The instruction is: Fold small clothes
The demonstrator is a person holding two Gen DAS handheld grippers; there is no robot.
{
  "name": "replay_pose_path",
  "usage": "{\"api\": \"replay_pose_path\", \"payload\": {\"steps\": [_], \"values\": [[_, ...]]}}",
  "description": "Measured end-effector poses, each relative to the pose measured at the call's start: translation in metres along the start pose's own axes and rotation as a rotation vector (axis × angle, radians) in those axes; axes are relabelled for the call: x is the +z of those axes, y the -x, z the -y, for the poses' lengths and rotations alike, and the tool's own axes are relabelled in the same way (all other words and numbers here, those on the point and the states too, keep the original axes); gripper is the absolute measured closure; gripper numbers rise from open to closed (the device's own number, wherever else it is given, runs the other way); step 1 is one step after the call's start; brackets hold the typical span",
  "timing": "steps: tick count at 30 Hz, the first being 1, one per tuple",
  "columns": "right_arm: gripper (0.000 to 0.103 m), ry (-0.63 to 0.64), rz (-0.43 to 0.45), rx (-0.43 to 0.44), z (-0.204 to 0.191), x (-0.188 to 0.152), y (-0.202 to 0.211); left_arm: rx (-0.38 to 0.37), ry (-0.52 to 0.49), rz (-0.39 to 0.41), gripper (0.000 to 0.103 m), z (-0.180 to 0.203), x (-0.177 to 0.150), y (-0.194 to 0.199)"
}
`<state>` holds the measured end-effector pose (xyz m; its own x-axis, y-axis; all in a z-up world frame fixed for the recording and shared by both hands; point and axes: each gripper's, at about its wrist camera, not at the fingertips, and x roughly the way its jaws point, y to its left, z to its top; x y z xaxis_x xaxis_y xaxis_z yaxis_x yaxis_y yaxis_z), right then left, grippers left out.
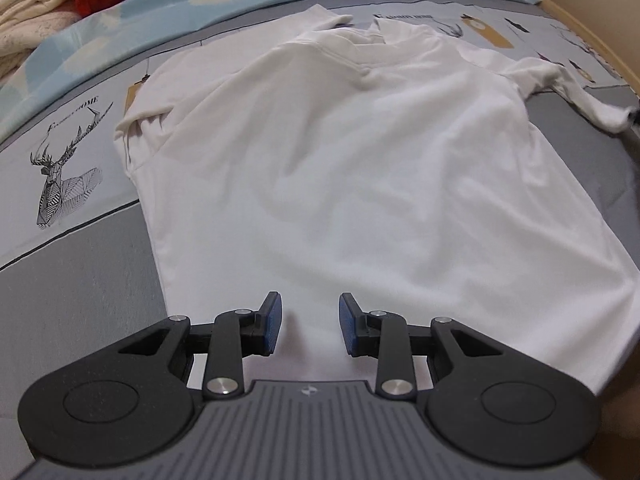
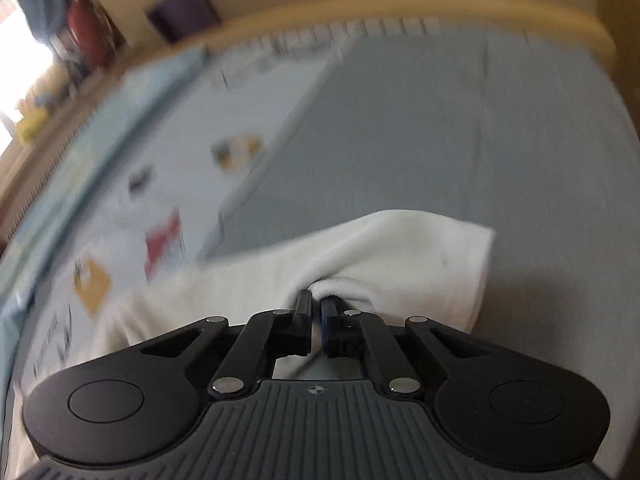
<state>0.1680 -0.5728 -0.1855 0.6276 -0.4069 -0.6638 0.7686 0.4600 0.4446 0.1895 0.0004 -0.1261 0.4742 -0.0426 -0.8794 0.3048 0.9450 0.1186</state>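
Left wrist view shows the shirt point(image 1: 360, 152) spread flat on the bed point(image 1: 80, 280), collar at the far end, hem nearest me. My left gripper point(image 1: 309, 326) hangs over the hem edge with its jaws spread and nothing between them; its blue pads point(image 1: 272, 326) stand clear of the cloth. One sleeve point(image 1: 144, 120) is tucked in on the left side of the picture, the other trails off toward the right edge, crumpled.

Right wrist view is smeared with motion. My right gripper point(image 2: 316, 320) has its jaws pressed together on a small pucker of white cloth, which looks like a sleeve point(image 2: 400, 256) of the shirt; the fabric bunches right at the fingertips and the rest lies loose on the grey sheet.

The risks, as I judge them: the pinch takes only a thin fold near the tips, so a quick swing may pull the cloth free and drop the sleeve short of the body. A hard pull would drag the whole shirt sideways, since my left gripper pins nothing down, and the flat panel would wrinkle. If I have caught just one layer, the sleeve will open up and not fold over cleanly. The collar end already has ridges that a tug could deepen.
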Motion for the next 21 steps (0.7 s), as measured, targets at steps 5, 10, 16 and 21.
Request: {"api": "replay_pose_path", "payload": {"steps": [5, 10, 16, 21], "values": [[0.1, 0.151, 0.204, 0.096, -0.007, 0.041, -0.006, 0.019, 0.014, -0.002, 0.068, -0.006, 0.01, -0.013], [0.1, 0.196, 0.197, -0.019, 0.017, 0.061, -0.055, 0.041, 0.03, -0.028, 0.068, -0.014, 0.012, -0.025], [0.101, 0.209, 0.177, -0.073, 0.032, 0.063, -0.093, 0.041, 0.048, -0.053, 0.068, -0.02, 0.014, -0.033], [0.092, 0.187, 0.076, -0.189, 0.022, 0.059, -0.108, -0.004, 0.098, -0.098, 0.067, -0.026, 0.013, -0.04]]}}
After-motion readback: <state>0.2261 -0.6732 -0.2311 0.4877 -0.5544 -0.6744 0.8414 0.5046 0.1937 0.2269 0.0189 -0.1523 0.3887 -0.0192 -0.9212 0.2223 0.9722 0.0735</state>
